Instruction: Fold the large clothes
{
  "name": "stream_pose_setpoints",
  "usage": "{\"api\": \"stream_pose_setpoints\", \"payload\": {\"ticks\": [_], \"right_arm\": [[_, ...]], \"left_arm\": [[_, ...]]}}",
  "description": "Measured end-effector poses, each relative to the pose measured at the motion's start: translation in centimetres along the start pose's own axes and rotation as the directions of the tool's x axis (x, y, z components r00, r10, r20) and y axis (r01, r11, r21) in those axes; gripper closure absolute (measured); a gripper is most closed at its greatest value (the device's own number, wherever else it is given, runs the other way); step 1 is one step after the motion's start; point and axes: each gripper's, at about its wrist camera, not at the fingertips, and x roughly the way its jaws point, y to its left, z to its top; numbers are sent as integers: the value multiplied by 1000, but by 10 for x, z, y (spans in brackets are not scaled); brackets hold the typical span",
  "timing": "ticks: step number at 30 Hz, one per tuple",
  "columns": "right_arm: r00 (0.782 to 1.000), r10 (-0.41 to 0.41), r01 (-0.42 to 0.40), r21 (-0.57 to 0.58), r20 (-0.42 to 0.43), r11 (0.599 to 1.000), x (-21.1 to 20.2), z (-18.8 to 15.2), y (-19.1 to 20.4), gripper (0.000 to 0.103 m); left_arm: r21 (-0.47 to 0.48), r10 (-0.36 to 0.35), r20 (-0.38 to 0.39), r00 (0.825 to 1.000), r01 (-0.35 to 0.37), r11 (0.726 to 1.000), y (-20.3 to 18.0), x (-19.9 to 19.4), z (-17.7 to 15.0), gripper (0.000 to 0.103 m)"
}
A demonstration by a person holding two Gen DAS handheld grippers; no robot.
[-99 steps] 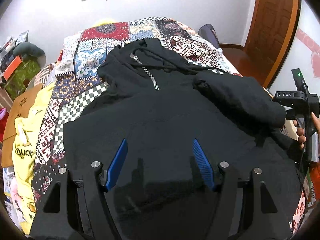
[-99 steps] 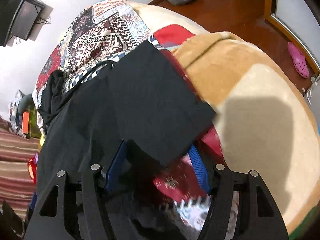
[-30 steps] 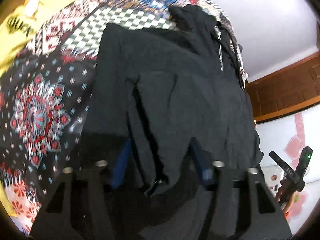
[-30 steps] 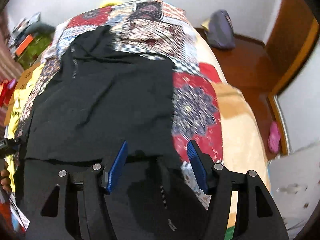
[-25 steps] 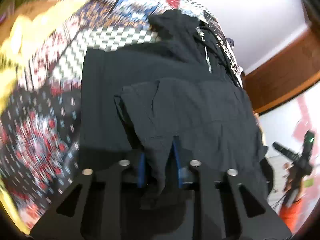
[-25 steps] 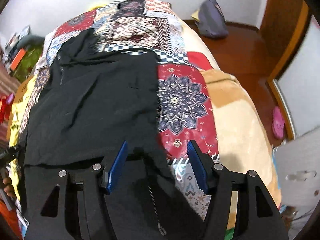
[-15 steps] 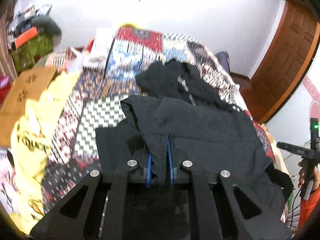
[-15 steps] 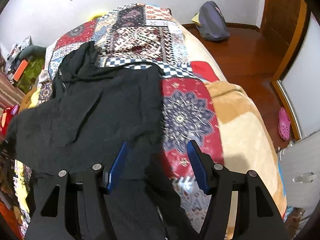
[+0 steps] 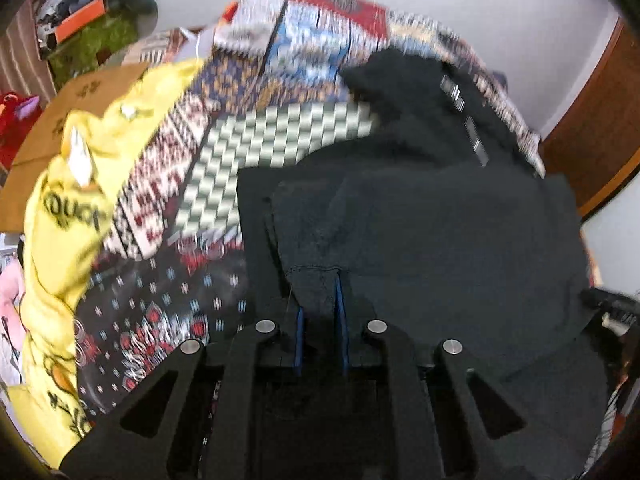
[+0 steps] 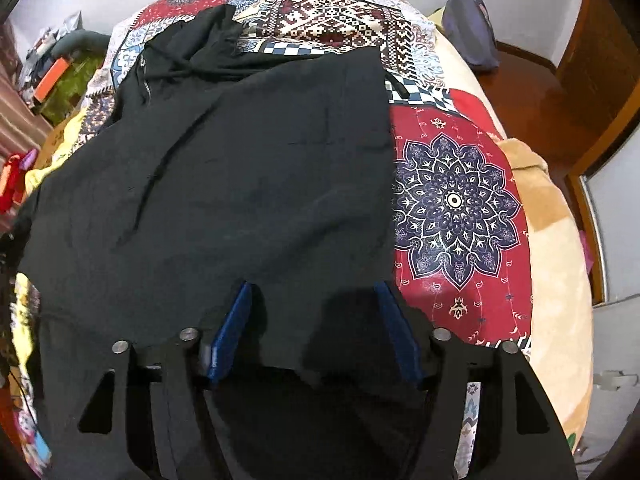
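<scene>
L gripper (image 9: 320, 312) is angled steeply down over the bed, its blue pads (image 9: 339, 320) nearly together with a fold of the black hoodie (image 9: 440, 240) pinched between them; jaws are opening slightly, but cloth is seen clamped. The L view is blurred by motion.

R gripper (image 10: 314, 328) is also pointed steeply down, over the hoodie's near edge by the R side. Its jaws are spread wide and opening; black cloth lies under and between the pads (image 10: 236, 320), but no pinch can be made out, so nothing is gripped.

The hoodie is spread on the patterned quilt (image 10: 452, 200), hood and drawstrings toward the far wall, R side folded in to a straight edge beside the red mandala patch. A yellow garment (image 9: 68, 208) lies at the quilt's L edge, next to a cardboard box (image 9: 60, 120). A grey bag (image 10: 472, 28) sits on the wood floor beyond the bed.

Vs. half a sec. ago: in the L view the pinched fold is carried lower and closer to the body of the hoodie, and the wall-mounted screen is no longer seen. In the R view the gripper is lower and nearer the cloth, with pads spread a bit wider. Vs. 1 sec. ago, L pads were wide apart; now they are closed on cloth.
</scene>
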Motion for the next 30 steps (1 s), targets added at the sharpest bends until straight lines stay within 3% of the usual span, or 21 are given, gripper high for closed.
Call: {"api": "stream_pose_setpoints", "payload": {"ticks": [5, 7, 12, 15, 22, 30], "right_arm": [[999, 27, -26, 40, -20, 999, -4, 0, -7, 38], [999, 23, -22, 41, -22, 999, -7, 1, -8, 38], [999, 18, -19, 13, 33, 1000, -28, 11, 1, 38], [996, 23, -23, -6, 90, 1000, -46, 24, 8, 38], [974, 45, -34, -54, 222, 998, -84, 61, 27, 38], [950, 71, -43, -97, 304, 994, -90, 113, 57, 38]], "left_arm": [[43, 76, -44, 996, -74, 996, 0, 18, -15, 57], [58, 107, -29, 994, -105, 993, -1, 12, -15, 53], [105, 123, -8, 992, -122, 987, -7, -13, -6, 53], [154, 146, 63, 987, -154, 976, -16, -37, 7, 52], [190, 111, 237, 965, -158, 969, -38, -89, 54, 40], [197, 72, 309, 948, -138, 971, -61, -87, 116, 37]]}}
